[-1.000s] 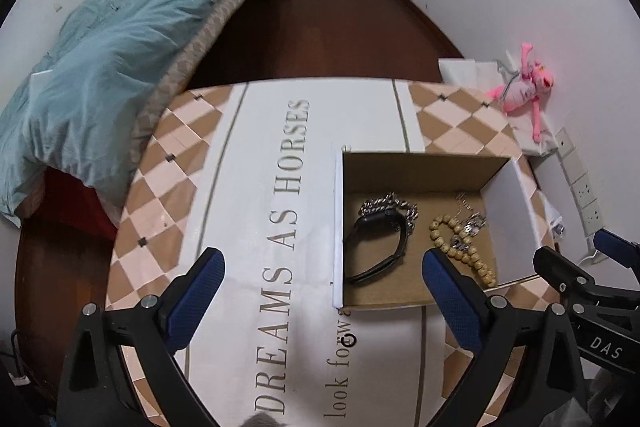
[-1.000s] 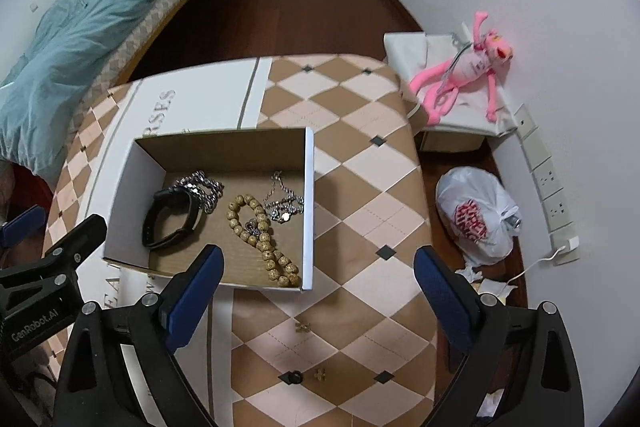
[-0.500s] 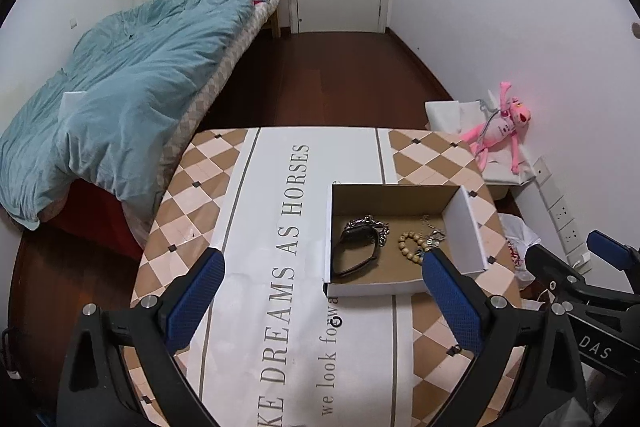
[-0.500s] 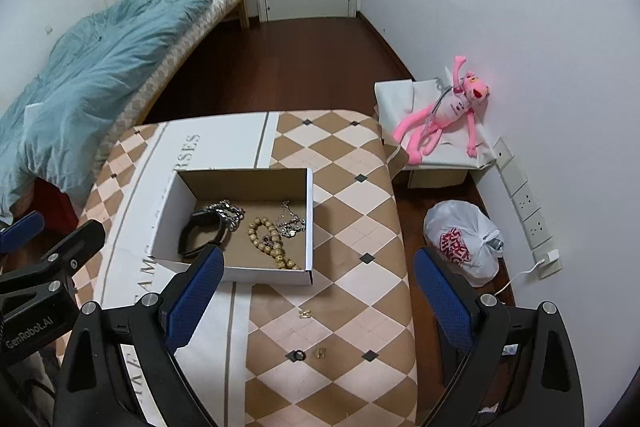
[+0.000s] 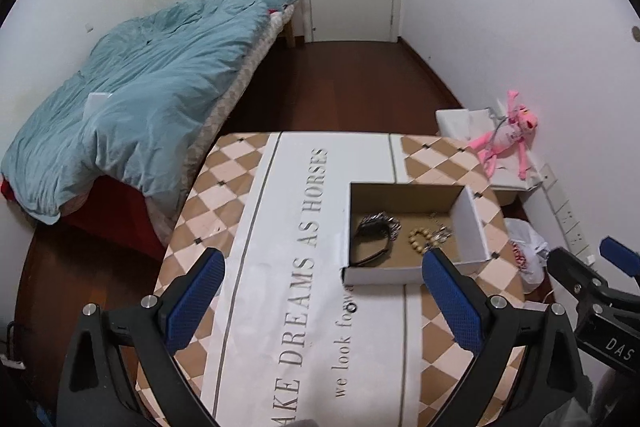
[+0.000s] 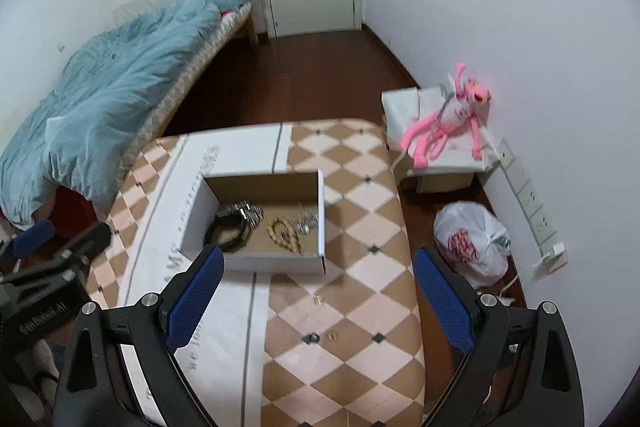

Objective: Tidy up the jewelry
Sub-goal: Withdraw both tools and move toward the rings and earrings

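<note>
An open cardboard box [image 5: 474, 227] [image 6: 320, 211] sits on the checkered table. Inside lie a black watch [image 5: 372, 241] [image 6: 224, 227], a silver chain bracelet [image 5: 394, 221] [image 6: 250, 213], a tan bead bracelet [image 5: 418, 239] [image 6: 282, 233] and a silver necklace [image 5: 442, 233] [image 6: 306, 221]. On the table nearer me rest a small black ring [image 5: 352, 306] [image 6: 314, 337] and two tiny gold pieces [image 6: 320, 300] [image 6: 332, 335]. My left gripper [image 5: 324, 301] and right gripper [image 6: 316, 301] both hang open and empty, high above the table's near side.
The table [image 5: 240, 195] carries a white runner with printed words. A bed with a blue duvet [image 5: 132, 107] stands to the left. To the right are a pink plush toy [image 6: 448, 123] on a white box, a white plastic bag [image 6: 470, 241] on the floor, and wall sockets.
Both grippers have lifted up and pulled back from the box, so the table and box look smaller and more of the room shows. Both stay open.
</note>
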